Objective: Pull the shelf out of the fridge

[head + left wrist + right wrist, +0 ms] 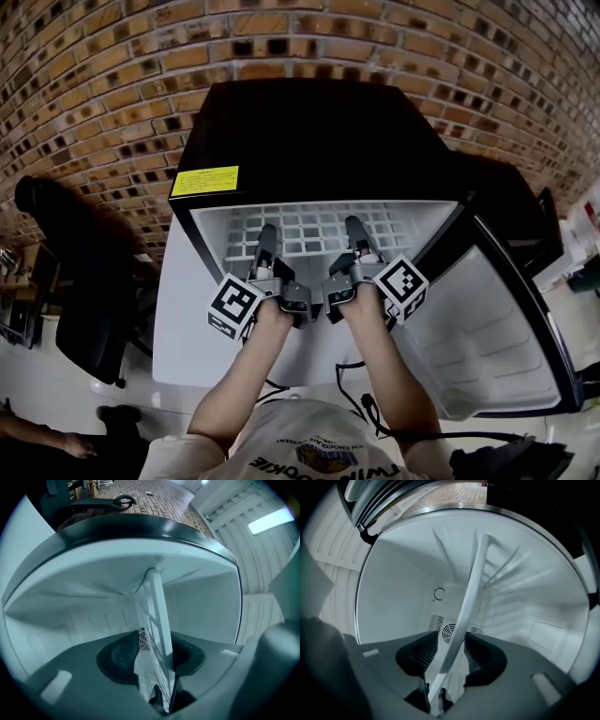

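Observation:
A black mini fridge [309, 131] stands open in the head view, its door [487, 328] swung out to the right. Inside lies a white wire shelf [309, 230]. Both grippers reach into the opening side by side, the left gripper [267, 236] and the right gripper [356, 232] at the shelf's front edge. In the left gripper view the shelf [157, 620] runs edge-on between the jaws of the left gripper [152, 659], close to the right pad. In the right gripper view the shelf rim [466, 606] passes between the pads of the right gripper [452, 656] with gaps on both sides.
A brick wall rises behind the fridge. A yellow label [204, 180] sits on the fridge's top front edge. A dark office chair [80, 309] stands at the left. A round vent [449, 631] shows on the fridge's back wall. Cables trail along the right arm.

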A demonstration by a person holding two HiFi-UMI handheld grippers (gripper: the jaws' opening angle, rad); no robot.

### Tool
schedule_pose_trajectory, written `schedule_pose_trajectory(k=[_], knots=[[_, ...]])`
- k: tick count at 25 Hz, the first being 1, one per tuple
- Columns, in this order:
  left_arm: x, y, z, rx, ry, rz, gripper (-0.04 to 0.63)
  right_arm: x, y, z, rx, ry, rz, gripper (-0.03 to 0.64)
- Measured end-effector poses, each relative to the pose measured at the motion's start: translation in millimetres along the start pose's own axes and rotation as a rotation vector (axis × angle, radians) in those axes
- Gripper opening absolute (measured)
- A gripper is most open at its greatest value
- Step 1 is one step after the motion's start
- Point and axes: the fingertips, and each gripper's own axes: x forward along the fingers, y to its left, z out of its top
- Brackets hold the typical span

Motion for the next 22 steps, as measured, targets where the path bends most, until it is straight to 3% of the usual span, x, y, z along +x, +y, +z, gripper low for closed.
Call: schedule_pose_trajectory(k=[3,16,22], knots=[[4,-3,2,-0.01,-0.009,-0.005,0.055,4,-3,0,-0.006,-0.009,-0.003,0.052],[0,-2,0,-0.053,-0.008,0.043,0.031,-1,-5,0,-0.011,-0.042,-0.057,0.048],[-21,-9,-4,-0.055,-0.011,0.027,0.031,-22,-1,-5,-0.023,-0.046,-0.05,0.055]])
